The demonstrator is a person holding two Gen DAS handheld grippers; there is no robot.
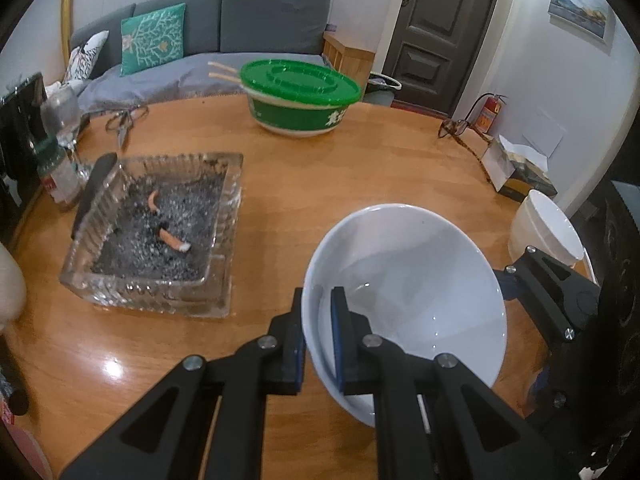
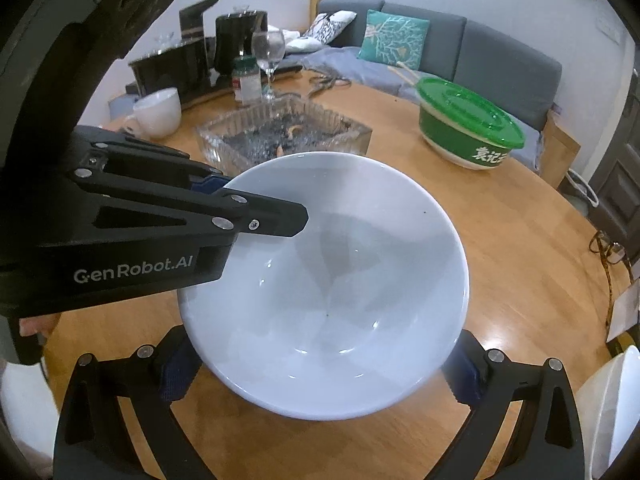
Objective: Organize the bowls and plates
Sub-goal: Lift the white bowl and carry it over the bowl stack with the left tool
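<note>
A white bowl is held just above the round wooden table. My left gripper is shut on its near-left rim, one finger inside and one outside. In the right wrist view the same bowl fills the middle, with the left gripper clamped on its left rim. My right gripper is open, its fingers to either side of the bowl's lower part; I cannot tell if the pads touch it. A second white bowl stands at the table's right edge, by the right gripper's finger.
A glass ashtray with ash and butts sits left of centre. A green lidded bowl with chopsticks stands at the far side. A wine glass, a jar and a white mug stand on the left. Eyeglasses lie at the right.
</note>
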